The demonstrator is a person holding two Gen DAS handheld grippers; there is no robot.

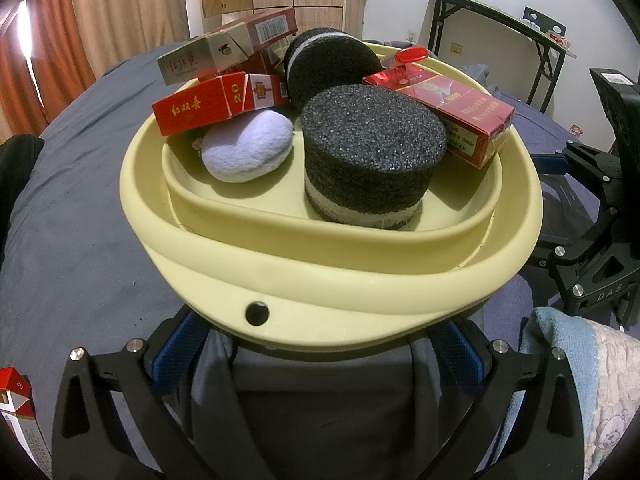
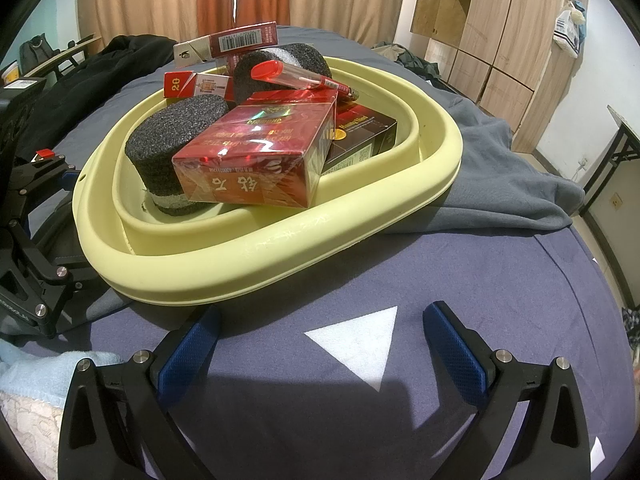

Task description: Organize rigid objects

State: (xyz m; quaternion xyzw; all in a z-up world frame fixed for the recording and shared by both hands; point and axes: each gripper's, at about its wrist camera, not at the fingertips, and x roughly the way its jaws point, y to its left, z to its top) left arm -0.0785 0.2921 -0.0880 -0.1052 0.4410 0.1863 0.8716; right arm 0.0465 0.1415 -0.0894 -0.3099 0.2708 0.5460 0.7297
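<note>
A pale yellow basin (image 1: 280, 276) (image 2: 280, 252) sits on the bed. It holds two black foam cylinders (image 1: 372, 152) (image 2: 168, 140), several cigarette boxes such as a glossy red one (image 1: 452, 116) (image 2: 252, 160), a red "20" box (image 1: 200, 108), a lilac plush pad (image 1: 244, 148) and a red-capped tube (image 2: 288, 74). My left gripper (image 1: 320, 348) is open wide, its blue pads (image 1: 176, 356) tucked under the basin's near rim. My right gripper (image 2: 322, 344) is open over the sheet, just short of the rim and holding nothing.
One more cigarette box (image 1: 16, 412) lies on the bed at my left gripper's lower left. A light blue towel (image 1: 560, 344) lies between the grippers. A grey blanket (image 2: 500, 184) is bunched behind the basin. A folding table (image 1: 500, 20) and a wardrobe (image 2: 500, 40) stand beyond the bed.
</note>
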